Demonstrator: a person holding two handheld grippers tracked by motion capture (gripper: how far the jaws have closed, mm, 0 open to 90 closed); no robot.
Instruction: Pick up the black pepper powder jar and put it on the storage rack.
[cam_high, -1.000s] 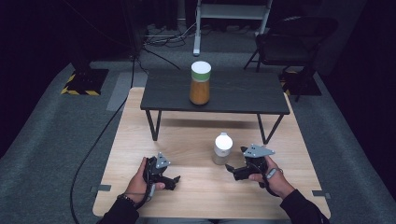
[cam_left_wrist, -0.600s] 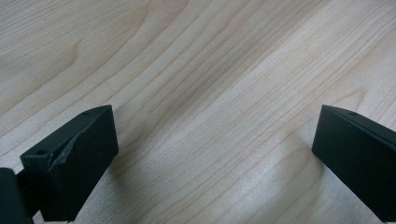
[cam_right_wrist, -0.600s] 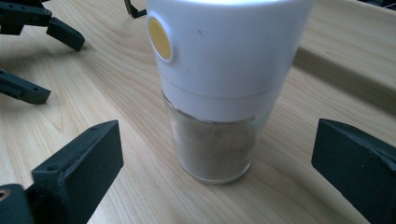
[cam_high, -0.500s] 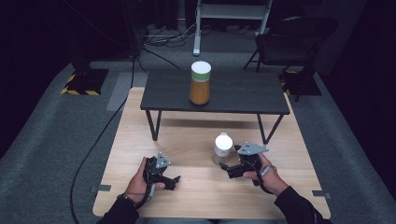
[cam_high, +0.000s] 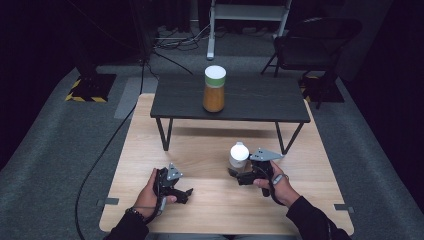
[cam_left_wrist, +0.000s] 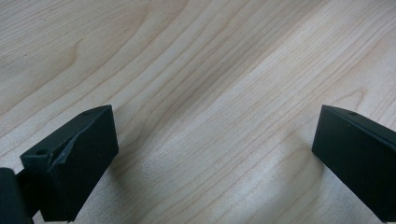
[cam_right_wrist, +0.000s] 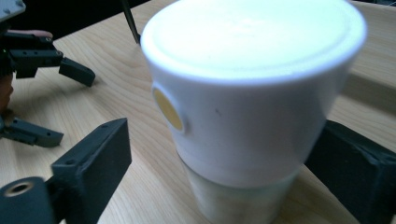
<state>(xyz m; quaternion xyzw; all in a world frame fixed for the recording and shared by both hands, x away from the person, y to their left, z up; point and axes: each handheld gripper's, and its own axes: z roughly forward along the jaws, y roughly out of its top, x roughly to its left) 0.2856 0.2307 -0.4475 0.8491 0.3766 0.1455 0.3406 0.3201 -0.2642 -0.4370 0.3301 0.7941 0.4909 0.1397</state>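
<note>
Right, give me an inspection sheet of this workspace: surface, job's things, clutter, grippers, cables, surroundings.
Surface: light wooden table, with a low black table standing on its far half.
Job's things: white-capped jar upright on the wood; a round yellow sticker shows on its cap in the right gripper view.
Clutter: orange-filled jar with white lid on the black table.
Grippers: right gripper has the white-capped jar between its jaws, which have just been closing, a gap left at one jaw; left gripper open over bare wood.
Cables: one black cable across the floor at left.
Surroundings: grey carpet, a dark chair, hazard-striped base.
</note>
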